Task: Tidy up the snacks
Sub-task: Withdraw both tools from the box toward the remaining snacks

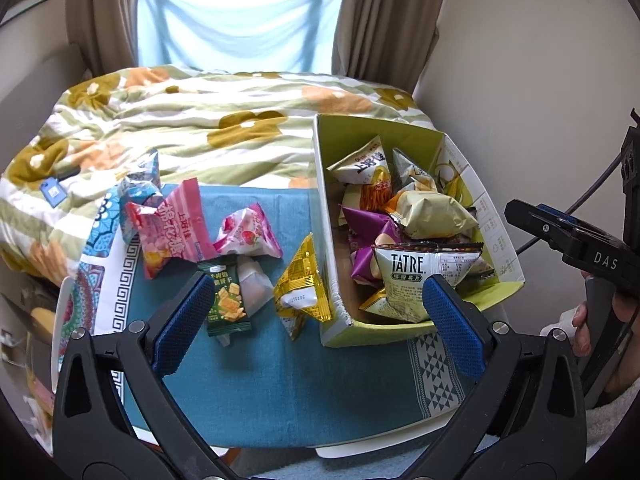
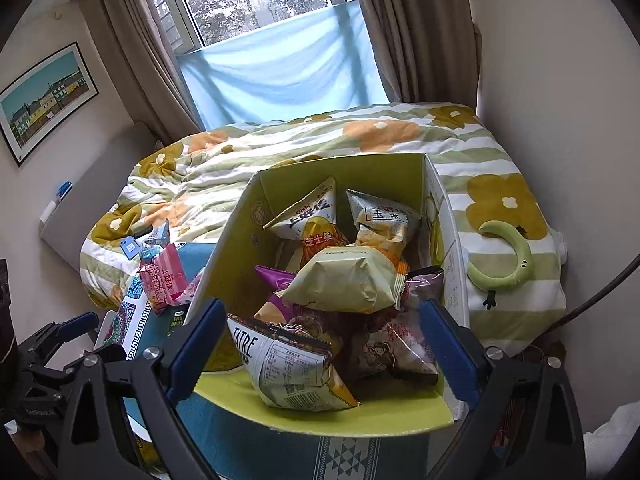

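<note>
A green-lined cardboard box stands on the blue cloth and holds several snack bags, with a white TATRE bag at the front; the box and the TATRE bag also show in the right wrist view. Left of the box lie a gold pack, a green cracker pack, a strawberry pack and a pink bag. My left gripper is open and empty above the cloth. My right gripper is open and empty over the box's near edge.
The blue cloth covers a small table against a bed with a flowered quilt. A green curved toy lies on the quilt right of the box. The right gripper's body shows at the right edge of the left wrist view.
</note>
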`<state>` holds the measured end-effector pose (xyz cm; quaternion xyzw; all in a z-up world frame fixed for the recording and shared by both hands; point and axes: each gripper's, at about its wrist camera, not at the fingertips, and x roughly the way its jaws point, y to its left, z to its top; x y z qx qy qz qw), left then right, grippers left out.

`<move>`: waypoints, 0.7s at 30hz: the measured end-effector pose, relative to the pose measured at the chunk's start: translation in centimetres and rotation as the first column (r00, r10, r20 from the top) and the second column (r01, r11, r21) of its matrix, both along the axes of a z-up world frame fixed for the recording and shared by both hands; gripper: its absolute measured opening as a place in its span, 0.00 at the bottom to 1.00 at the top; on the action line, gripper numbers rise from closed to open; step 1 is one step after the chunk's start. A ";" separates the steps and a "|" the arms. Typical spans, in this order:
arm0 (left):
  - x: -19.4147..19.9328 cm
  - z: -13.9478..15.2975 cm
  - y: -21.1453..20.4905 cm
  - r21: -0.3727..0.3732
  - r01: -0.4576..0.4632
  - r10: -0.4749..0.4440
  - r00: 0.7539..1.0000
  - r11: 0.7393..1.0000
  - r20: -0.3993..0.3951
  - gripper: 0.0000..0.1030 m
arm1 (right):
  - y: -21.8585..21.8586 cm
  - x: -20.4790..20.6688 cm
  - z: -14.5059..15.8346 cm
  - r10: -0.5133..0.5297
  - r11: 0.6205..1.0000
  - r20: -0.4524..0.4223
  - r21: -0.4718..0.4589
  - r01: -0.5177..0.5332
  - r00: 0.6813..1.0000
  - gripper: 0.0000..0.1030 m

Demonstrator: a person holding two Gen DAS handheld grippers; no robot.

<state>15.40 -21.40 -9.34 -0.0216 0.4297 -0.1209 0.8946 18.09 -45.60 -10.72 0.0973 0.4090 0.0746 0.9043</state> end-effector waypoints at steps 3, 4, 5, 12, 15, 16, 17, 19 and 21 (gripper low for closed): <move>-0.7 0.9 1.0 0.019 -0.023 0.023 0.999 1.000 0.024 1.00 | 0.5 -0.6 1.0 0.015 1.000 0.021 -0.015 -0.015 1.000 0.94; -1.0 1.2 1.5 0.023 -0.033 0.032 0.999 0.999 0.027 1.00 | 0.7 -0.7 1.4 0.019 1.000 0.030 -0.018 -0.018 0.999 0.94; -1.2 1.4 2.0 0.026 -0.043 0.042 0.999 0.999 0.028 1.00 | 1.0 -0.8 1.7 0.023 1.000 0.039 -0.017 -0.023 0.999 0.94; -2.1 2.2 7.3 0.033 -0.132 0.130 0.990 0.991 0.052 1.00 | 3.8 -1.0 3.1 0.090 0.995 0.090 0.027 -0.093 0.992 0.94; -1.4 2.7 10.3 0.013 -0.160 0.159 0.985 0.987 0.060 1.00 | 5.8 -0.8 3.7 0.121 0.992 0.119 0.019 -0.125 0.985 0.94; -0.9 2.9 11.3 0.006 -0.167 0.166 0.984 0.986 0.063 1.00 | 6.6 -0.6 4.0 0.131 0.991 0.124 0.012 -0.134 0.984 0.94; -0.4 3.0 12.4 -0.001 -0.171 0.170 0.983 0.985 0.065 1.00 | 7.5 -0.4 4.2 0.141 0.990 0.129 0.006 -0.143 0.982 0.94; 0.7 3.3 14.5 -0.010 -0.178 0.178 0.982 0.984 0.066 1.00 | 9.2 0.0 4.5 0.155 0.988 0.136 -0.007 -0.155 0.978 0.94; 2.2 3.6 16.6 -0.014 -0.189 0.189 0.980 0.982 0.064 1.00 | 10.9 0.5 4.7 0.163 0.987 0.138 -0.015 -0.163 0.977 0.94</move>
